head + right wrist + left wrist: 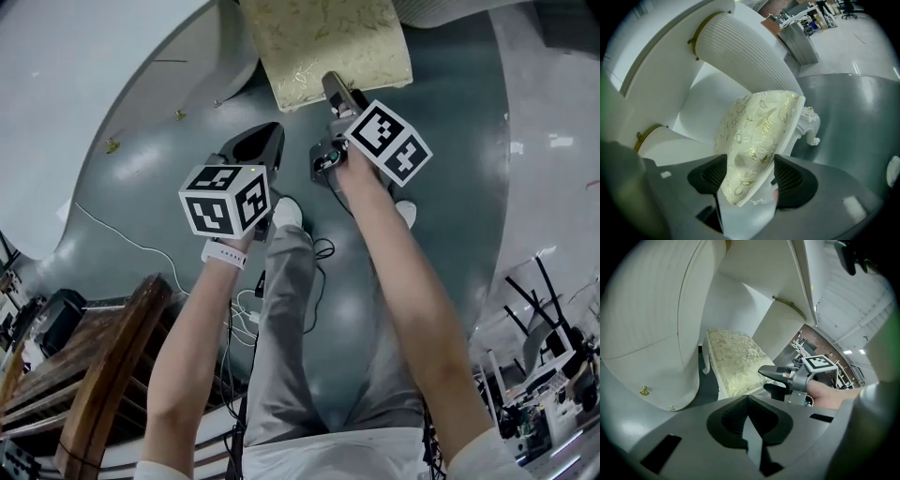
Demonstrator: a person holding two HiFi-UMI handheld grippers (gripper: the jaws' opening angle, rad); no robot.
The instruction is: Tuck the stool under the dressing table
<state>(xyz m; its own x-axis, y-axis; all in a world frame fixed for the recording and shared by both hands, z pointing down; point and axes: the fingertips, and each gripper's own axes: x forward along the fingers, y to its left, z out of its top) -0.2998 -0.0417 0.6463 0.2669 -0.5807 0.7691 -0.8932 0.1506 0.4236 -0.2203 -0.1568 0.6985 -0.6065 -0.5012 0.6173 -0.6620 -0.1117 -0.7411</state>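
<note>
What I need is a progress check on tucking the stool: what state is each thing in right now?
stool: upright on the floor, part-way between the table's pedestals, near end sticking out.
dressing table: standing, with no drawer or door seen open.
left hand-held gripper: shut, empty, apart from the stool.
right hand-held gripper: shut on the stool's cushioned seat edge.

no words, brands, numbers or signs can be read in any view. the left marker cube [227, 199] on the left gripper [265, 136] and the right marker cube [387, 141] on the right gripper [336, 86] carry only black and white square patterns, no letters.
</note>
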